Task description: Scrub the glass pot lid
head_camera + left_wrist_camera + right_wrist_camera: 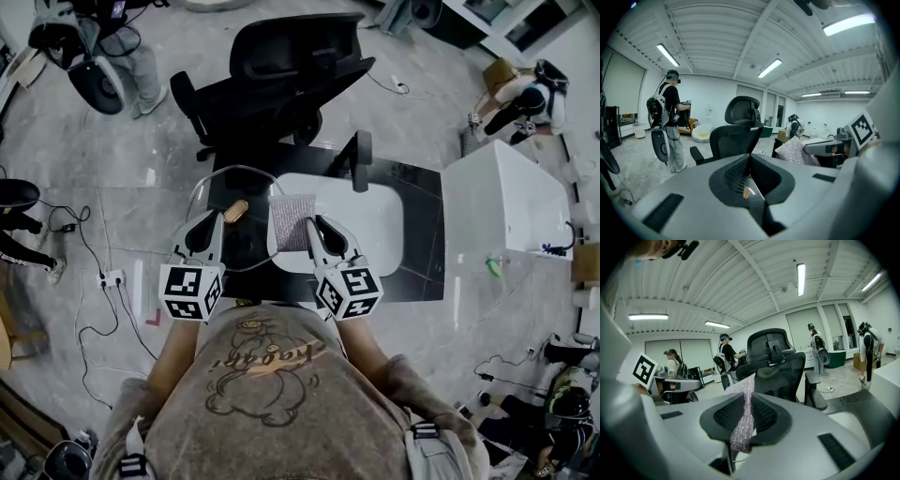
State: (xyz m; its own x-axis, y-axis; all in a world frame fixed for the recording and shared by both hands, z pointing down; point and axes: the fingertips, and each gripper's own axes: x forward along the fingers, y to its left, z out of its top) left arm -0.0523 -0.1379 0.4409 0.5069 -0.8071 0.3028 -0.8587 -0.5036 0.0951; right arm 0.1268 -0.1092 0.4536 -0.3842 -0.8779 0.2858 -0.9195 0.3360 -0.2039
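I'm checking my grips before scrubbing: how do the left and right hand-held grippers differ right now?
The left hand-held gripper pinches the glass lid by its thin edge; the right hand-held gripper clamps a sparkly scrubbing cloth. The lid barely shows between the left jaws, while the cloth sticks out past the right ones. Both are shut on something.

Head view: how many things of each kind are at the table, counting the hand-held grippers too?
Hand-held gripper: 2 (left hand-held gripper, right hand-held gripper)
Glass pot lid: 1
Scrubbing cloth: 1
Sink basin: 1
Faucet: 1
Office chair: 1
Total: 7
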